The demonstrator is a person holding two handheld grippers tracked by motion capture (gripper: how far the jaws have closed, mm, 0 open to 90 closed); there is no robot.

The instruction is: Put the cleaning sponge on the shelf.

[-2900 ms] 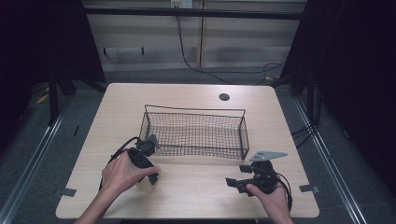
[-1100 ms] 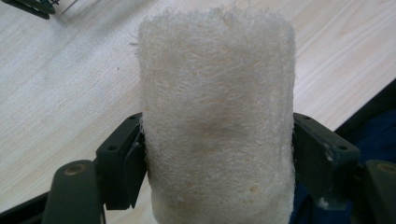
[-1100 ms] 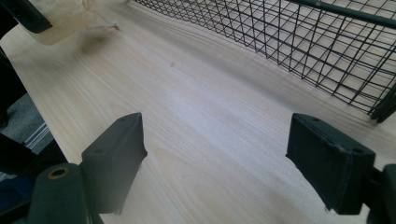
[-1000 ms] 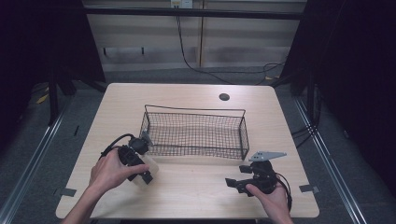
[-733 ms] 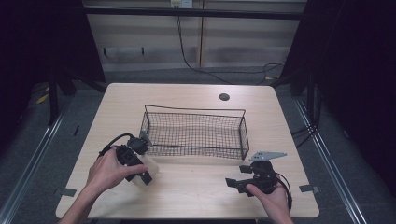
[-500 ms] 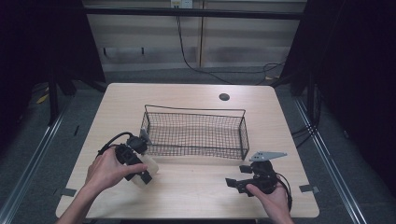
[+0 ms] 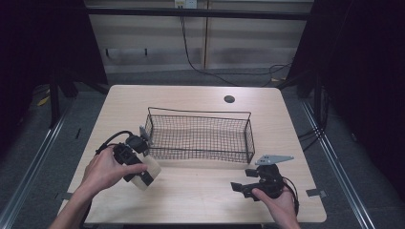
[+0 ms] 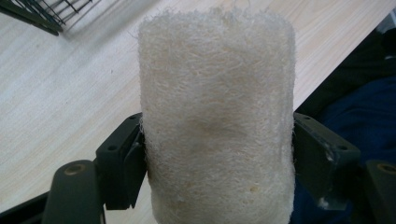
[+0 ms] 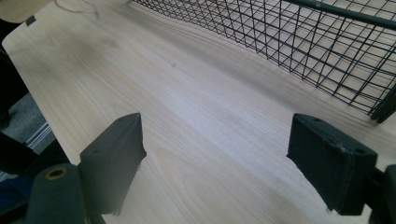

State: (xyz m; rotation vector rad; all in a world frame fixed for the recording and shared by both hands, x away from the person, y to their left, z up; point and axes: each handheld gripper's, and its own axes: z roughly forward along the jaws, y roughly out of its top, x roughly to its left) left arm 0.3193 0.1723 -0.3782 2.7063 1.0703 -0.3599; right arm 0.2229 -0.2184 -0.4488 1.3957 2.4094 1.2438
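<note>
At the left we see the left gripper (image 7: pixel 143 171) held in the person's left hand (image 7: pixel 102 171), its jaws clamped on a pale loofah sponge (image 7: pixel 147 169). In the left gripper view the loofah sponge (image 8: pixel 217 121) stands upright between the two black jaws, each pad pressed flat against one of its sides, and its fibrous top rises well above the jaw tips. Beyond the jaws lies the light wooden table (image 8: pixel 60 88), and a corner of the wire basket (image 8: pixel 42 16) shows past the left jaw, far up and to the side. In the high view the held sponge sits just off the near left corner of the wire basket (image 7: pixel 198 136), close to it, though we cannot tell whether they touch.

Moving right, the basket stands mid-table between the two grippers. At the right, the right gripper (image 7: pixel 237 187) rests low near the table's front edge in the person's right hand (image 7: pixel 277 205). In the right gripper view its jaws stand wide apart with bare table (image 9: pixel 187 121) between them; the basket's mesh wall (image 9: pixel 299 42) runs ahead of the jaws and beyond the right one.
</note>
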